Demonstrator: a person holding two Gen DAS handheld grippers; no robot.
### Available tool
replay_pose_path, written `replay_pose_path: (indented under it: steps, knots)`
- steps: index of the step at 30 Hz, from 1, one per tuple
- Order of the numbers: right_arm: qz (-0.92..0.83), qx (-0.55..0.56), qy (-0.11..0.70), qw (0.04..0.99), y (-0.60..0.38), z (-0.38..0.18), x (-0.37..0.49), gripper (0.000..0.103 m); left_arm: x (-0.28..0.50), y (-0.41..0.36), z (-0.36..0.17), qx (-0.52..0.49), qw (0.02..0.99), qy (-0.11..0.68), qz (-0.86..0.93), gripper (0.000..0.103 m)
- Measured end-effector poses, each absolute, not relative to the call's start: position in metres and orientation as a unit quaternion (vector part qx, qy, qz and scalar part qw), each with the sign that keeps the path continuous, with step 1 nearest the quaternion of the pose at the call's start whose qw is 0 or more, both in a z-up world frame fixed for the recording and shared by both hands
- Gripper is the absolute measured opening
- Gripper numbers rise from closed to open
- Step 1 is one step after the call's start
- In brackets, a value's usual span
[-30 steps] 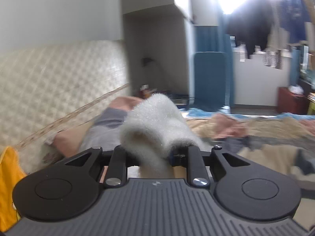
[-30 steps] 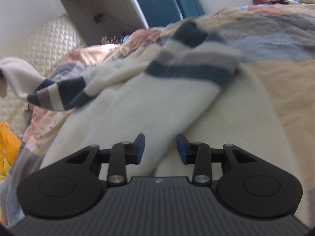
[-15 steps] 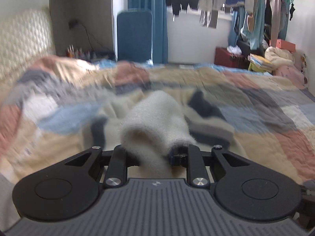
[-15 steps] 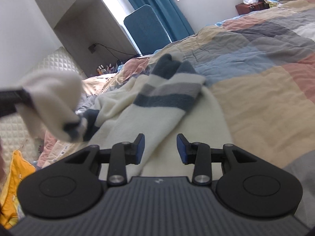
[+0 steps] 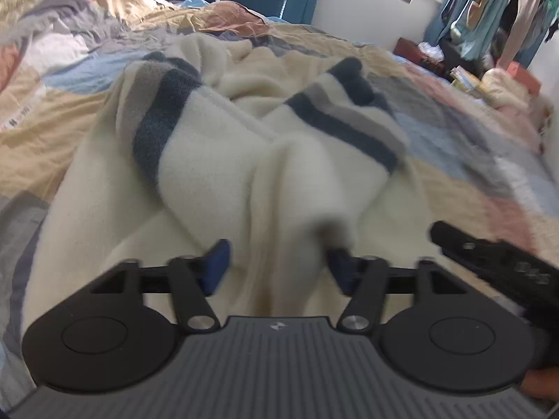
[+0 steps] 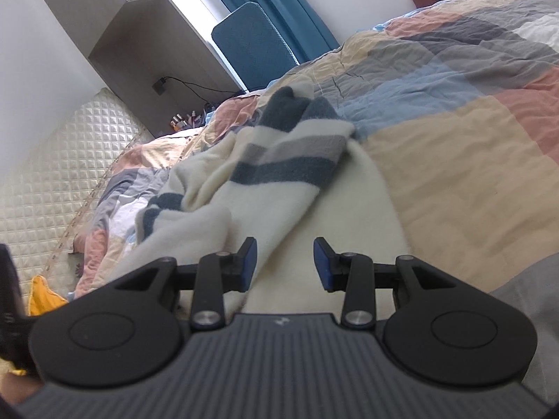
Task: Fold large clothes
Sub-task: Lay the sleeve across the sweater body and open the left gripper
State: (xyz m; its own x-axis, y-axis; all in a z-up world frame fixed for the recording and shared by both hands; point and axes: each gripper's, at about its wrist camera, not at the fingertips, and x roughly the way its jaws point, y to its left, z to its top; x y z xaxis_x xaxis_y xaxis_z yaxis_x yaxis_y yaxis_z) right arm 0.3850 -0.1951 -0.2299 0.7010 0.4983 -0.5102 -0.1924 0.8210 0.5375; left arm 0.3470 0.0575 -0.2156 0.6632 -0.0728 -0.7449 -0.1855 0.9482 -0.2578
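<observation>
A cream sweater (image 5: pixel 216 146) with navy and grey striped sleeves lies rumpled on the patchwork quilt (image 5: pixel 42 122). Both sleeves are laid over its body, one striped cuff (image 5: pixel 157 118) at the left and the other (image 5: pixel 342 118) at the right. My left gripper (image 5: pixel 279 267) hovers low over the sweater with its jaws opening. A cream fold runs between the blue pads (image 5: pixel 216 265), which do not press on it. My right gripper (image 6: pixel 284 263) stands open above the sweater (image 6: pixel 279 188), holding nothing. It also shows at the right edge of the left wrist view as the right gripper (image 5: pixel 489 258).
A quilted headboard (image 6: pixel 45 174) lines the left side of the bed, with a yellow cloth (image 6: pixel 42 293) beside it. A blue padded panel (image 6: pixel 255 45) and curtain stand behind the bed. Hanging clothes (image 5: pixel 506 10) and a red cabinet (image 5: pixel 419 52) are at the far right.
My left gripper swung down from near the headboard to over the sweater, carrying the cream sleeve end. Its jaws then spread and the cloth dropped onto the body. The right gripper stayed open.
</observation>
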Motion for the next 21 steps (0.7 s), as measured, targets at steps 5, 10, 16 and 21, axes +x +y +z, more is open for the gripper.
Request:
replay_pose_path:
  steps: [5, 10, 16, 21]
  knots:
    - [0.187, 0.216, 0.336, 0.898, -0.191, -0.23, 0.383, 0.04, 0.319, 0.064, -0.166, -0.164, 0.912, 0.377, 0.0, 0.079]
    - [0.168, 0.222, 0.339, 0.899, -0.195, -0.232, 0.387, 0.04, 0.337, 0.074, -0.143, -0.207, 0.911, 0.356, -0.018, 0.079]
    - [0.153, 0.238, 0.338, 0.898, -0.205, -0.234, 0.39, 0.04, 0.398, 0.059, -0.161, -0.246, 0.884, 0.397, -0.018, 0.079]
    - [0.143, 0.263, 0.335, 0.893, -0.217, -0.234, 0.394, 0.04, 0.446, 0.036, -0.19, -0.249, 0.866, 0.433, -0.005, 0.078]
